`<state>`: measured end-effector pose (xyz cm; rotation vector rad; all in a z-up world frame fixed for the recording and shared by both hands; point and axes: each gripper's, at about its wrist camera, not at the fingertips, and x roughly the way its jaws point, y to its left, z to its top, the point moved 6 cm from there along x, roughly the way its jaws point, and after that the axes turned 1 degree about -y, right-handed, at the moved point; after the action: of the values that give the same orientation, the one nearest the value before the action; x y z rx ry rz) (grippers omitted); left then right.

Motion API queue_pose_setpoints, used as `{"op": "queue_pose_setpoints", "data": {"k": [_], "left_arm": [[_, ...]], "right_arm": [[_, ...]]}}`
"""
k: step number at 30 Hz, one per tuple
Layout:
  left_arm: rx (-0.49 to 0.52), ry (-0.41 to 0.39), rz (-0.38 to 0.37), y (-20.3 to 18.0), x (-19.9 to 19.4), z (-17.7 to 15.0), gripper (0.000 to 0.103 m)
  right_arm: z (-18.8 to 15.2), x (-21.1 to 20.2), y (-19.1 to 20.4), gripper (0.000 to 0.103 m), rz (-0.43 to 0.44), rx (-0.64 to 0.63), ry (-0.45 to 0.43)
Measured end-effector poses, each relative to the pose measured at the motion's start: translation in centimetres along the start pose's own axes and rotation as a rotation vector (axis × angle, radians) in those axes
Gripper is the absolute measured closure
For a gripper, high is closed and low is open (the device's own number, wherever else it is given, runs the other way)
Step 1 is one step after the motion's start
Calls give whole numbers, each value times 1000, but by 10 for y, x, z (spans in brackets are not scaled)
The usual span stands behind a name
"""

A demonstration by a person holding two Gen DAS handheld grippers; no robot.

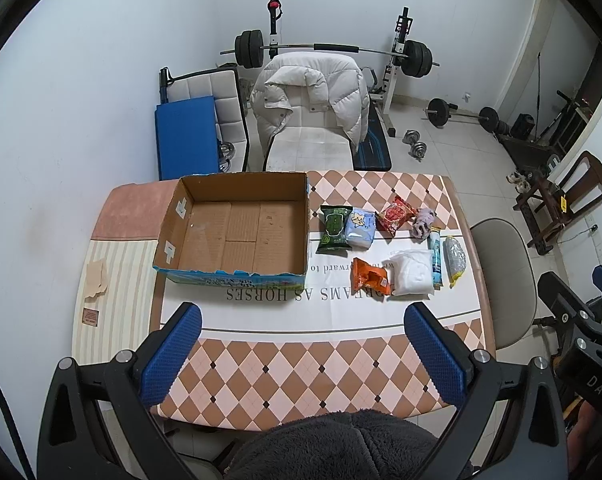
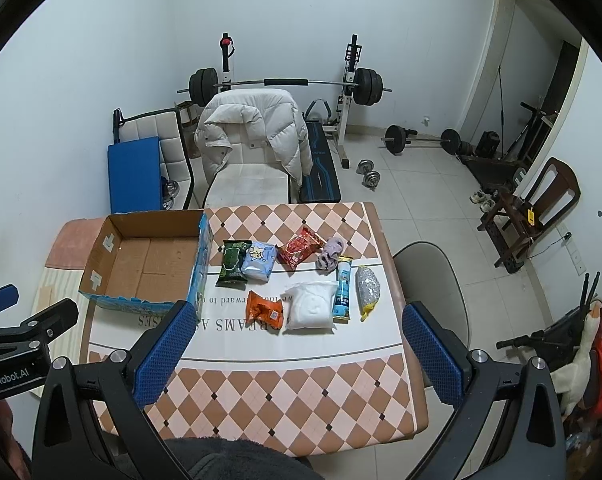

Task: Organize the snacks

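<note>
An empty cardboard box (image 1: 237,236) (image 2: 149,268) sits on the left of the table. Right of it lie several snack packs: a dark green pack (image 1: 333,229) (image 2: 233,265), a light blue pack (image 1: 361,227) (image 2: 259,262), a red pack (image 1: 396,215) (image 2: 301,249), an orange pack (image 1: 371,276) (image 2: 265,312), a white bag (image 1: 412,272) (image 2: 311,307), a blue tube (image 1: 436,258) (image 2: 343,292) and a silvery pack (image 1: 455,258) (image 2: 367,286). My left gripper (image 1: 301,354) hovers open above the near table edge. My right gripper (image 2: 297,354) is open too, holding nothing.
A purple cloth (image 1: 424,222) (image 2: 331,258) lies among the snacks. The table (image 1: 301,372) wears a diamond-pattern cover. Beyond it stand a chair with a white jacket (image 1: 309,96) and a barbell rack (image 1: 417,58). A beige chair (image 1: 505,280) stands at the right.
</note>
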<state>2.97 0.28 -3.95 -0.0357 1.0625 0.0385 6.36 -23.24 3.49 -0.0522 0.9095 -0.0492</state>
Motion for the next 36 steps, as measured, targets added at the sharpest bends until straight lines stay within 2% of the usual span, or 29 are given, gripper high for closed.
{"op": "queue_pose_setpoints", "data": {"k": [36], "left_arm": [[4, -6, -3, -4, -6, 10, 0]], "right_arm": [[10, -9, -1, 0, 9, -9, -12]]}}
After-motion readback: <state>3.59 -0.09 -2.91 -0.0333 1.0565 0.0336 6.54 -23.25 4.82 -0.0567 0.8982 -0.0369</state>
